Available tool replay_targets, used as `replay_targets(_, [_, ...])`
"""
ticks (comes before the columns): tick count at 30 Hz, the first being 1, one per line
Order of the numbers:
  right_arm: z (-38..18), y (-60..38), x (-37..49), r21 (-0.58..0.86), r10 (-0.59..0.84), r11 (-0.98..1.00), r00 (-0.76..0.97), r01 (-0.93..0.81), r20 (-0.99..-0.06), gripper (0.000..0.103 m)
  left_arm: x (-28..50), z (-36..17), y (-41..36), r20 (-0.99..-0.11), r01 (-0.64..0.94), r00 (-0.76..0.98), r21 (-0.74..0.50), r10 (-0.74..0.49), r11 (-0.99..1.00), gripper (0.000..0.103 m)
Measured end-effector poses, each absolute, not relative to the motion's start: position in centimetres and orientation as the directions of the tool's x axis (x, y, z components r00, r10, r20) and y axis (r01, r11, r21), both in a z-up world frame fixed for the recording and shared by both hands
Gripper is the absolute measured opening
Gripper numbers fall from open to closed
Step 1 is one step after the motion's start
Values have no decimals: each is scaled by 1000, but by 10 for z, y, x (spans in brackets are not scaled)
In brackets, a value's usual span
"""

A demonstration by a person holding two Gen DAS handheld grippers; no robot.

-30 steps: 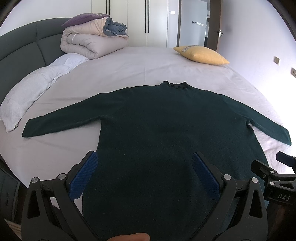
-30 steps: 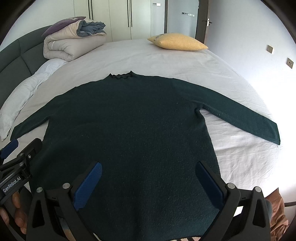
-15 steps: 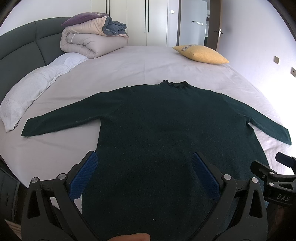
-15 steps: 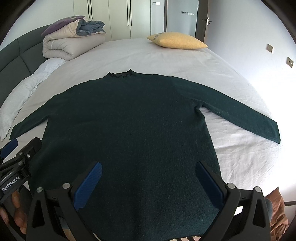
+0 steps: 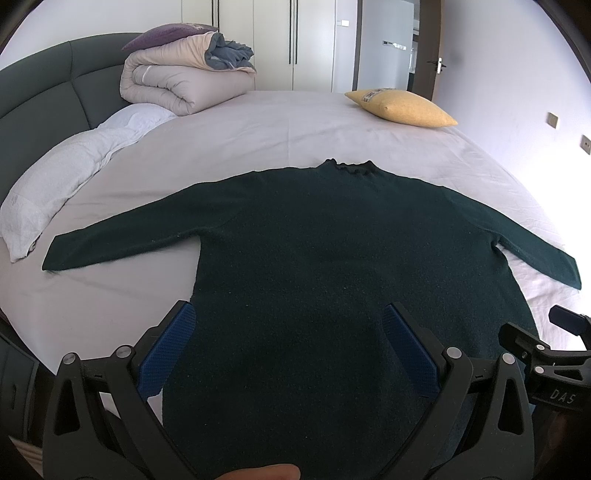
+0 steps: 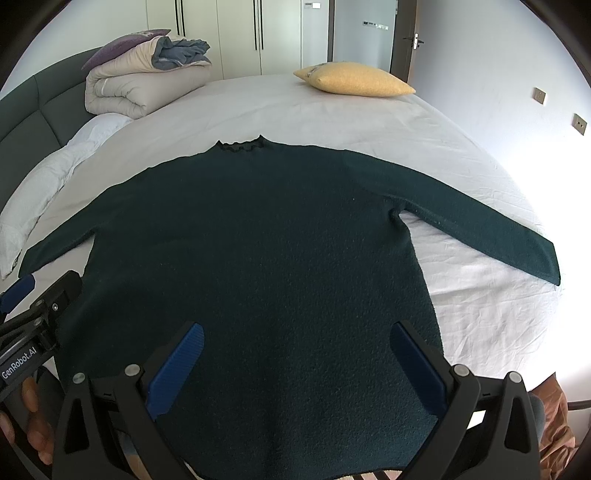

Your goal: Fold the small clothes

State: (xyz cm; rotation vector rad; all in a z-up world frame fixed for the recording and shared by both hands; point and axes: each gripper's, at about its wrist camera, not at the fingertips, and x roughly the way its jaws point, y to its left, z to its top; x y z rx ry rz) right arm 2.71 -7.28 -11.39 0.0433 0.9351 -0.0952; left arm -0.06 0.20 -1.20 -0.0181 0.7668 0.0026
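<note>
We see a dark green sweater [image 5: 332, 266] spread flat on the bed [image 5: 258, 140], front down or up we cannot tell, collar pointing away from us, both sleeves stretched out to the sides. Nothing lies on top of it.

Around it: a folded duvet [image 5: 177, 85] with a purple pillow [image 5: 166, 33] on top at the far left by the dark headboard [image 5: 40, 92], a white pillow [image 5: 66, 177] along the left edge of the bed, a yellow cushion [image 5: 402, 107] at the far right, well apart from the sweater. Wardrobe doors [image 5: 273, 40] and a door [image 5: 428, 48] behind.

Left gripper [image 5: 288, 343] hovers over the sweater's lower left part, jaws wide apart, nothing between them; its left blue pad [image 5: 168, 354] sits over the sweater's side edge and bare sheet. Right gripper [image 6: 295, 362] hovers over the lower right part near the hem, jaws also wide apart and empty.

Left wrist view shows the full left sleeve with its cuff near the white pillow, plus the right gripper's side at the right edge. Right wrist view shows the full right sleeve and cuff [image 6: 550, 266] and the sweater's hem at the bed's near edge, which the left view hides behind its own jaws; it also shows the left gripper [image 6: 33, 314] and the fingers [image 6: 29, 417] holding it at the left edge.
</note>
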Motion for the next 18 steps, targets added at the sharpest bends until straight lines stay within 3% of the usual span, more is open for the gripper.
replay_targets(18, [-113,-73,25,-10,-68,995,587,101,-807,103,-4,-22,0,-698,-9,716,-16,-4,1000,103])
